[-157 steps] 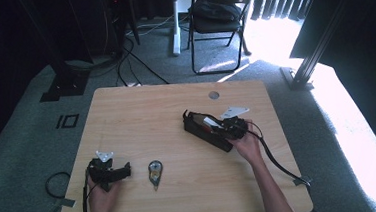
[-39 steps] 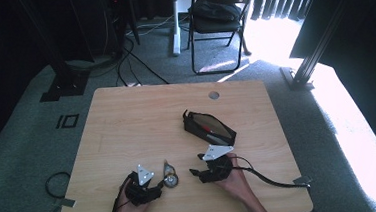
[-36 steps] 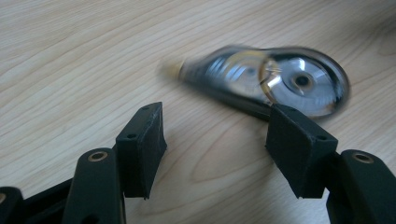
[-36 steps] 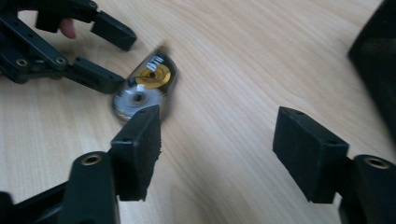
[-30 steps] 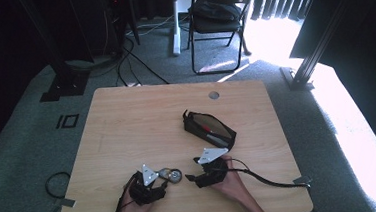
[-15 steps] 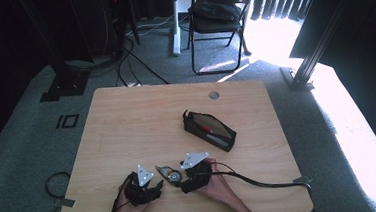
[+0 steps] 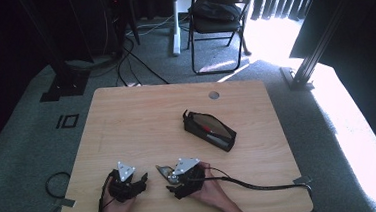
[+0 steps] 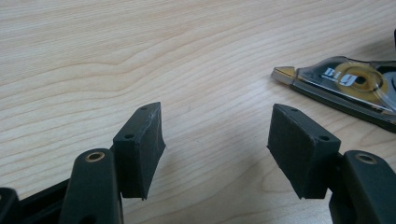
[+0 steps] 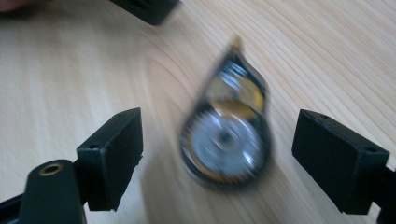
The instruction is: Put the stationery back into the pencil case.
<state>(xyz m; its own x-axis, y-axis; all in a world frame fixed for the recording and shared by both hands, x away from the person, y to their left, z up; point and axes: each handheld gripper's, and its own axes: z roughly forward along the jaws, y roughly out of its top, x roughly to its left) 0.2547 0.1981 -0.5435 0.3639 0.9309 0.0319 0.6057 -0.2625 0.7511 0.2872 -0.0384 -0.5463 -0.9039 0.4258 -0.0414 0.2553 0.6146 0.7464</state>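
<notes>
High view: compared with a second ago, my right gripper (image 7: 170, 180) has slid left along the near edge of the pale wooden table (image 7: 127, 120) and now sits right over the small teardrop-shaped correction-tape dispenser with a clear smoky shell and yellow reel (image 7: 164, 171). My left gripper (image 7: 140, 179) has backed off to the left of it, where earlier it was right up against the dispenser. The black open pencil case (image 7: 210, 130) sits well apart, toward the table's middle right, with what look like pens inside.

Left gripper view: the jaws stand apart with bare wood between them, nothing held. The dispenser (image 8: 348, 86) lies flat on the table off to the upper right, its yellowish tip pointing towards the picture's left, clear of my pads.

Right gripper view: the picture is blurred, but the dispenser (image 9: 227, 140) lies between my two black jaws with a gap on either side, so the pads are not pressing on it. These jaws have just been opening.

I read this as a handover of the job to the right side: the left has let go and retreated, and the right is lined up to clamp the dispenser, probably to carry it to the case.
</notes>
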